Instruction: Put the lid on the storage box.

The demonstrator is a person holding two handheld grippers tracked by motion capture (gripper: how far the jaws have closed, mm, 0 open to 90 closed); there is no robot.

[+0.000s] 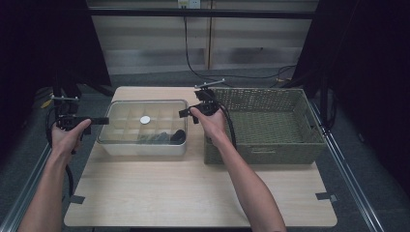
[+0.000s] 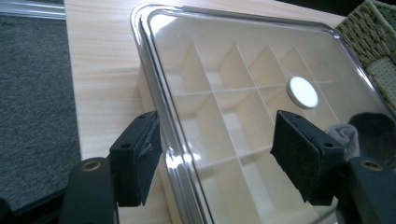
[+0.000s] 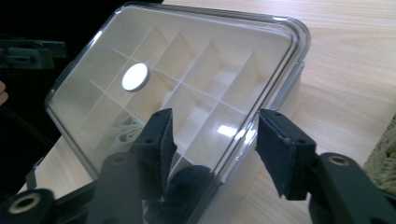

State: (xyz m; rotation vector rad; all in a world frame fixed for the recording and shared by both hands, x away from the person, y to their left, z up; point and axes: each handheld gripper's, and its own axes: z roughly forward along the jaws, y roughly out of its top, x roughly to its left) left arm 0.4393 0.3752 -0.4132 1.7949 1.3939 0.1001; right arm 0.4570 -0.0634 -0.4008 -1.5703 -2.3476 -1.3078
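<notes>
**Both grippers spread at the ends of the lidded box**

The left gripper (image 2: pixel 215 154) has its jaws wide apart, straddling the chrome-edged rim of the clear lid (image 2: pixel 261 60); the pads press on nothing, and one sits outside the rim while the other hangs over the lid. The right gripper (image 3: pixel 215 149) is likewise spread, its jaws on either side of the lid's near edge, gripping nothing.

The divided box (image 1: pixel 143 126) sits at centre left of the high view on the wooden table (image 1: pixel 193 193), its lid in place. A white round disc (image 1: pixel 145 119) marks the lid's middle, and dark items (image 1: pixel 164 137) lie in the compartments at the box's lower right. The woven basket (image 1: pixel 270 121) stands just to the right of the box.

No brand, label or readable writing appears.

In the high view the left hand (image 1: pixel 67 135) holds its gripper level at the box's left end. The right hand (image 1: pixel 210 121) reaches up between box and basket, its gripper pointing left.
</notes>
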